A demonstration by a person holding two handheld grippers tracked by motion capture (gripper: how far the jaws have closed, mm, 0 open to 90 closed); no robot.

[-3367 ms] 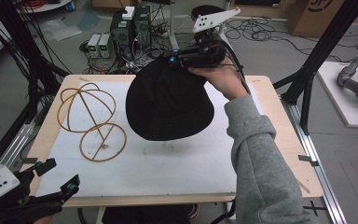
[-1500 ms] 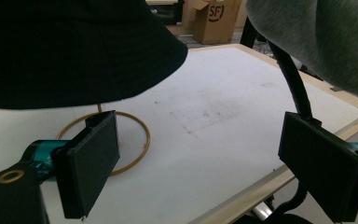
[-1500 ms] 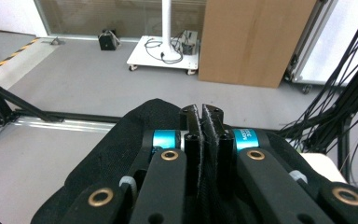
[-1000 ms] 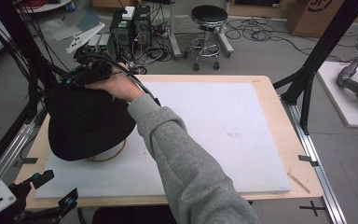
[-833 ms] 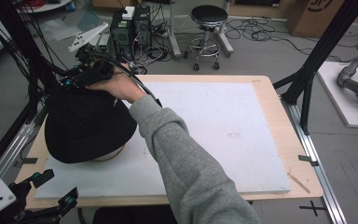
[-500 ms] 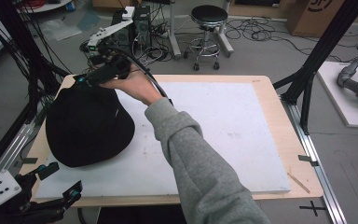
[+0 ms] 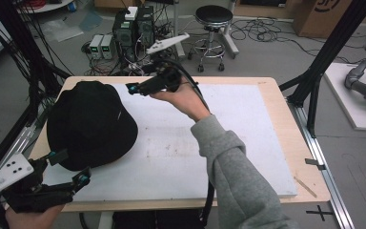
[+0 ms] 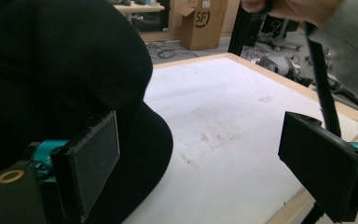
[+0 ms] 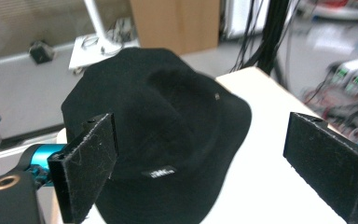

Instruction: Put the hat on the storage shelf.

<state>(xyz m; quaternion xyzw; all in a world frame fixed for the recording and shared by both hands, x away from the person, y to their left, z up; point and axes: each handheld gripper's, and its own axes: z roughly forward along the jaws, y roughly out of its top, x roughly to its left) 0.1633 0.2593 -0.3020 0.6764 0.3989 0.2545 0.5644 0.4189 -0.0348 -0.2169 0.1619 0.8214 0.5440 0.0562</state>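
Observation:
A black bucket hat (image 7: 90, 121) sits crown up on the left part of the white mat (image 7: 219, 138), hiding whatever is under it. My right gripper (image 7: 134, 88) hovers just right of the hat's top, open and holding nothing; in its own view the hat (image 9: 168, 126) lies beyond the spread jaws (image 9: 205, 168). At the near left corner my left gripper (image 7: 67, 168) is open, its far finger close to the brim. In the left gripper view the hat (image 8: 51, 70) rises behind the left pad (image 8: 93, 163).
A thin wooden stick (image 7: 306, 186) lies near the table's right front edge. Black frame posts (image 7: 333, 47) stand at the right, and more rise by the table's left side. A stool (image 7: 213, 16) and computer boxes (image 7: 133, 24) stand on the floor behind the table.
The right gripper carried the hat from mid-table to the left, lowered it over the wire stand, let go and drew back to the right. The left gripper edged toward the brim.

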